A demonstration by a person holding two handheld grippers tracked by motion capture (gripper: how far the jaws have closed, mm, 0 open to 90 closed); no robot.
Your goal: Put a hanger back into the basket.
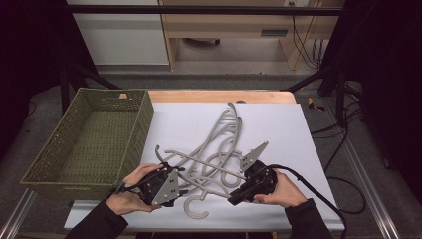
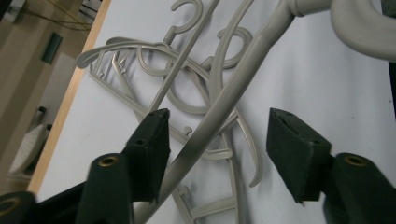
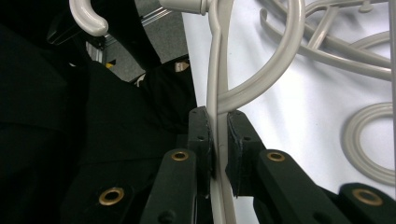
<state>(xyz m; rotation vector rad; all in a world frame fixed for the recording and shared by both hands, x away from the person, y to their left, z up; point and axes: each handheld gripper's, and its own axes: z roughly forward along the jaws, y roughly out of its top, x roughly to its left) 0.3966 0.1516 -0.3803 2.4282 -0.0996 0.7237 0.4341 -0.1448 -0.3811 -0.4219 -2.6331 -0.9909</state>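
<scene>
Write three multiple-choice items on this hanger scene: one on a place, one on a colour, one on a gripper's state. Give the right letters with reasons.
1. Where does the woven basket stand?
A. at the table's left side
B. at the table's right side
C. on top of the hangers

2. What colour are the hangers?
A. red
B. pale grey
C. black

3. How does the right gripper stand?
A. wide open over the basket
B. shut on a hanger
C. open, with nothing between its pads

Key: 1 A, the high view shows it left of the white sheet. 2 B, all the tangled hangers are pale grey. 3 B, the right gripper view shows both pads pressing a hanger's thin bar.
</scene>
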